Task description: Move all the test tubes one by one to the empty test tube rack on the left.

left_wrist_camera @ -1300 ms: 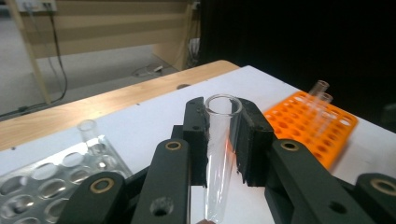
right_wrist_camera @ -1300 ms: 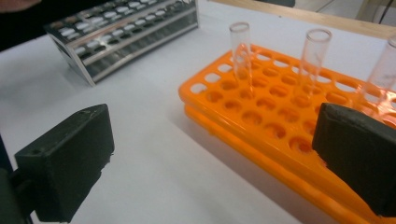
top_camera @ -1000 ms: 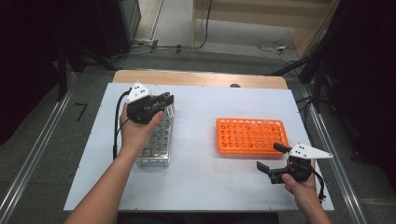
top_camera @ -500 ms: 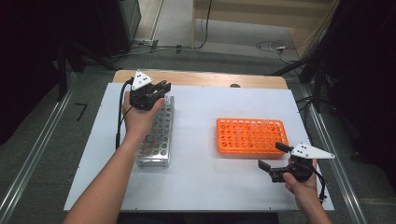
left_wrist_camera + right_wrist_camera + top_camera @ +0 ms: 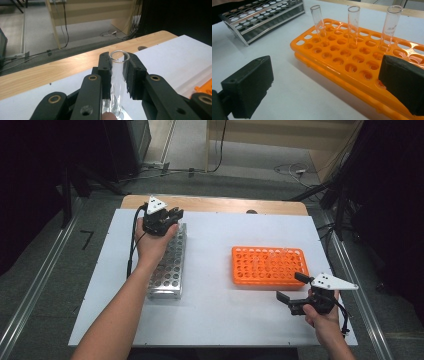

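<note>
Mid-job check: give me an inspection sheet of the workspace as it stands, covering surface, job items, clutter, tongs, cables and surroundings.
Surface: white board on a wooden table, bare between the racks.
Job's things: glass test tube clamped in the left tongs above the far end of the metal rack; orange rack holds three upright tubes.
Clutter: nothing seen.
Tongs: left shut on the test tube; right tongs open, empty, at the orange rack's near right corner.
Cables: black cable trails from the left tongs along the wrist; loose cables on the floor beyond the table.
Surroundings: grey floor, dark equipment at both sides.
</note>
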{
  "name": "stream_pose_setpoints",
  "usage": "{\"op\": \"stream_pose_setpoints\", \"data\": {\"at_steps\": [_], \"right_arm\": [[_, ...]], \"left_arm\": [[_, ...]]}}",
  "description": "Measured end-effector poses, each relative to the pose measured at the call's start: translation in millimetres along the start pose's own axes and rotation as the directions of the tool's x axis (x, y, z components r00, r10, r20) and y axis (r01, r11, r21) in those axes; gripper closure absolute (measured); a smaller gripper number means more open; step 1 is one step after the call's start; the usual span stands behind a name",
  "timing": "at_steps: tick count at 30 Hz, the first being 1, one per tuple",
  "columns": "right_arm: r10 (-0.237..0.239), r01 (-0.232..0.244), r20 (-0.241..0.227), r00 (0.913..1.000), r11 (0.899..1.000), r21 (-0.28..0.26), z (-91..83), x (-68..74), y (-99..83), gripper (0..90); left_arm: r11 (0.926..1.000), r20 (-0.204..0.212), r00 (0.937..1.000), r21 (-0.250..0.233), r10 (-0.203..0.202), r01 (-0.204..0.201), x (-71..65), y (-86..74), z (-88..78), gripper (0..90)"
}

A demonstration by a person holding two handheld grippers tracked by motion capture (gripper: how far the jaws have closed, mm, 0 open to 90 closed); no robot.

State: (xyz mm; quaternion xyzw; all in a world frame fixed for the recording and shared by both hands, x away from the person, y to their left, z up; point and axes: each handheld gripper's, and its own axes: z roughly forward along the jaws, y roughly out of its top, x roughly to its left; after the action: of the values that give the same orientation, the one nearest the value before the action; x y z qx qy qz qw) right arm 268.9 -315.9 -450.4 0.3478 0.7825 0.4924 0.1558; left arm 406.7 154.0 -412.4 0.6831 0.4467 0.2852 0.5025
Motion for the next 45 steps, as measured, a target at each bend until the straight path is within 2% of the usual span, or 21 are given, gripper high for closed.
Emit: {"op": "stream_pose_setpoints", "data": {"at_steps": [3, 12, 18, 27, 31, 38, 45], "right_arm": [[0.003, -0.003, 0.000, 1.0000, 1.000, -0.003, -0.3, -0.3, 0.1, 0.0], [0.007, -0.007, 0.004, 1.0000, 1.000, -0.005, 0.0, -1.7, -0.6, 0.0], [0.010, -0.010, 0.007, 0.9999, 1.000, -0.002, 0.9, -2.8, -1.1, 0.0], [0.013, -0.013, 0.009, 0.9999, 1.000, 0.002, 1.7, -3.0, -1.5, 0.0], [0.014, -0.014, 0.006, 0.9999, 1.000, 0.002, 2.7, -3.2, -1.9, 0.0], [0.020, -0.019, 0.006, 0.9998, 1.000, -0.004, 3.1, -3.7, -1.3, 0.0], [0.024, -0.023, 0.013, 0.9996, 1.000, -0.006, 5.6, -3.2, 1.2, 0.9]], "left_arm": [[0.9997, -0.005, 0.9999, 0.023, 0.013, -0.012, -2.4, -2.9, 2.9, 75.8], [0.9957, -0.021, 0.9996, 0.091, 0.019, -0.017, -5.7, -13.6, 7.7, 75.7], [0.9948, -0.020, 0.9993, 0.098, 0.031, -0.029, -8.7, -13.3, 5.7, 75.2], [0.9926, 0.004, 0.9998, 0.119, 0.019, -0.020, -7.9, -13.9, 3.3, 69.6], [0.9947, 0.015, 0.9999, 0.103, 0.000, -0.001, -8.0, -12.2, -1.4, 61.4], [0.9974, 0.061, 0.9977, 0.067, -0.029, 0.025, -13.3, -8.5, -17.6, 29.4], [0.9988, 0.120, 0.9921, 0.036, -0.038, 0.034, -22.8, -8.7, -41.1, 13.4]]}}
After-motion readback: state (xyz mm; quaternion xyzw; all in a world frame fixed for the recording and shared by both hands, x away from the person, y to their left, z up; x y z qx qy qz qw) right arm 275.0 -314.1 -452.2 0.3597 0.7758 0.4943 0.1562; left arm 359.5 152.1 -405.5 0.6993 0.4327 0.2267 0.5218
